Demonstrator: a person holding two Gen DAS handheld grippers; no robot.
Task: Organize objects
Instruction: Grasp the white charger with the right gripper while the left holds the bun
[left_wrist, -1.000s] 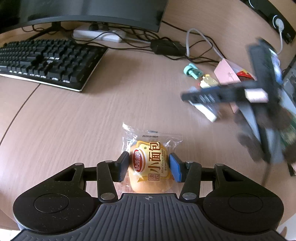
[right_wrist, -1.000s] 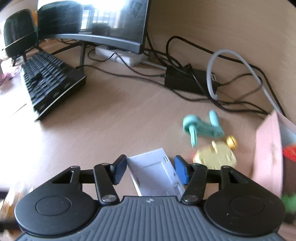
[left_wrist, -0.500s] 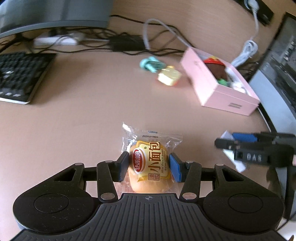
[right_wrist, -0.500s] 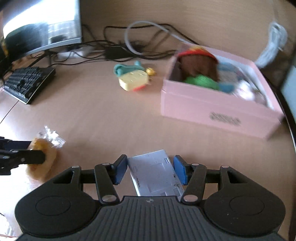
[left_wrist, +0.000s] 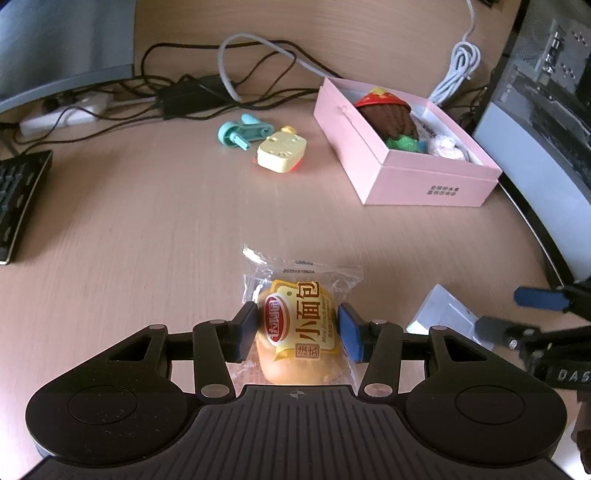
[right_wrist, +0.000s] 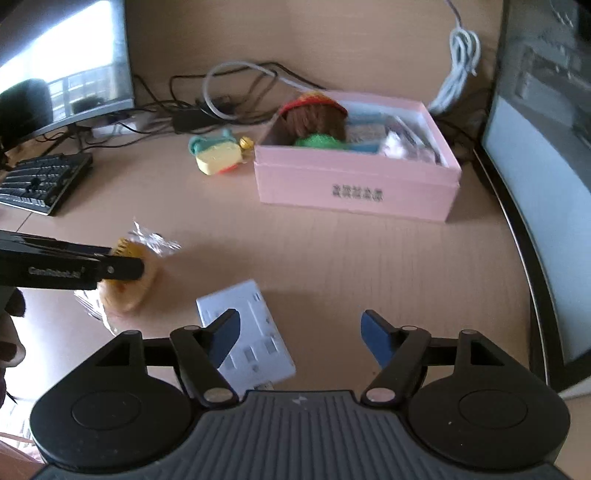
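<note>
1. Clamping my left tongs on the bun, I hold its wrapper tail forward over the counter.
2. My right tongs have just been opening; the jaws stand apart, gripping nothing.
3. The white card lies flat on the counter, partly under the left jaw.
4. The pink box sits beyond, already holding toys.
5. A yellow toy lies left of the box.

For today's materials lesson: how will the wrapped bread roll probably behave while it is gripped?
Bread roll between the left hand-held gripper pads: probably soft, easily squashed. Its glossy clear wrapper looks slippery and floppy; loose ends stick out. Likely light for its size.
</note>
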